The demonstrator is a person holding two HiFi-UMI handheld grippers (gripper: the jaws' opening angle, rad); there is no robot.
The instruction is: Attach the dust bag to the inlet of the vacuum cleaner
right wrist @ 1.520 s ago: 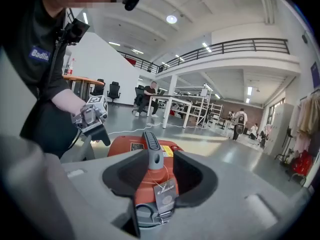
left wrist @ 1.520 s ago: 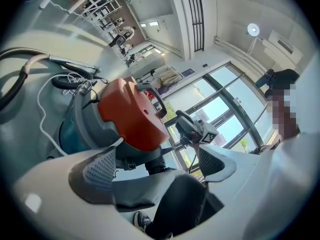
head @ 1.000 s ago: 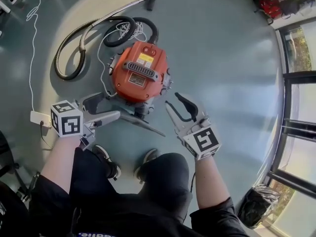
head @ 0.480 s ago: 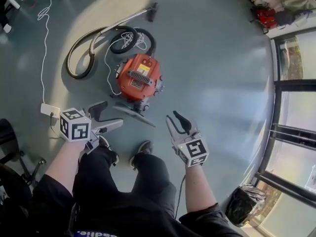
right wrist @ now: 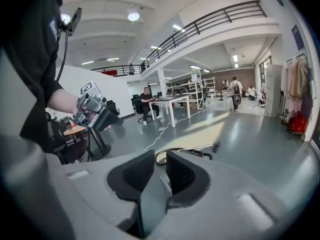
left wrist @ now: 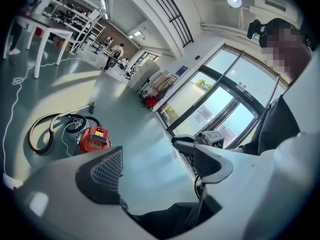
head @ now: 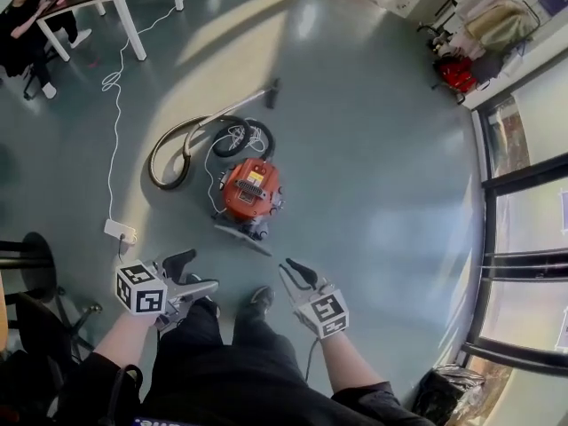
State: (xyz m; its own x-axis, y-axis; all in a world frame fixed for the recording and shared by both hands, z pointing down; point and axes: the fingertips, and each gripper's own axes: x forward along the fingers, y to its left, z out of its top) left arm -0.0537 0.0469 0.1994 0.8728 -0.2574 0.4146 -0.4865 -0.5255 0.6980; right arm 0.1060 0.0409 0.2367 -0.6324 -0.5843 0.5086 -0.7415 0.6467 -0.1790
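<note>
closing empty, wide left hand-held gripper [head: 202, 272] and narrower right hand-held gripper [head: 286, 267] hover well short of vacuum cleaner [head: 248, 190].

The vacuum [head: 251, 191] is orange with a dark grille on top and stands on the floor, well ahead of both pairs of jaws. Its grey hose [head: 155, 171] lies coiled beyond it, farther from the jaws.

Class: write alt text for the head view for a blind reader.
An orange vacuum cleaner sits on the floor, its hose coiled behind it. Nearer, a person holds the left gripper and right gripper, fingers closing on nothing.
</note>
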